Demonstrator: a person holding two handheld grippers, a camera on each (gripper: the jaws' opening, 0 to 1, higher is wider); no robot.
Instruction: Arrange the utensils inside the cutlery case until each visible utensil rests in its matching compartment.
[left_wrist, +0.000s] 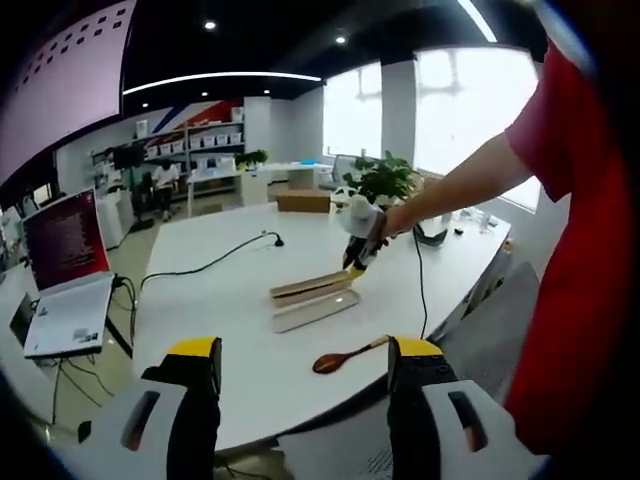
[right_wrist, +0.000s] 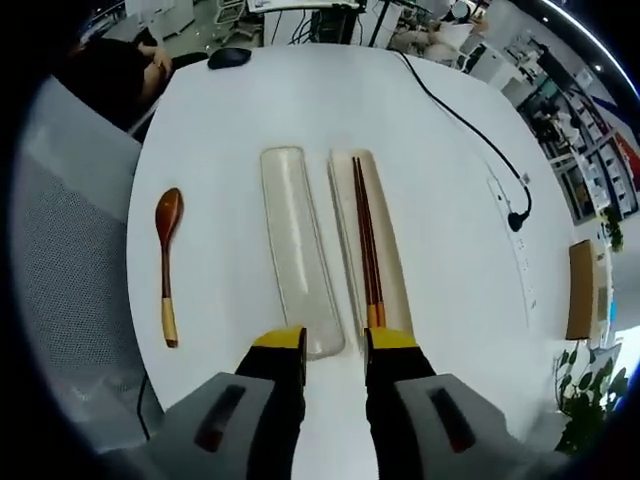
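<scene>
Left gripper view: left hand-held gripper (left_wrist: 305, 375) gapes wide, holds nothing, well back from the worktop (left_wrist: 230, 290). Wooden spoon (left_wrist: 345, 356) lies near the edge; a careless sweep could knock it off.

Right gripper view: right hand-held gripper (right_wrist: 335, 345) narrowly parted, empty, at the cutlery case (right_wrist: 392, 265). Chopsticks (right_wrist: 366, 240) lie in the tray; lid (right_wrist: 298, 250) beside. A nudge may shift them.

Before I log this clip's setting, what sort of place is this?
Likely an open-plan office: a white meeting table, a laptop, storage shelves and potted plant.
</scene>
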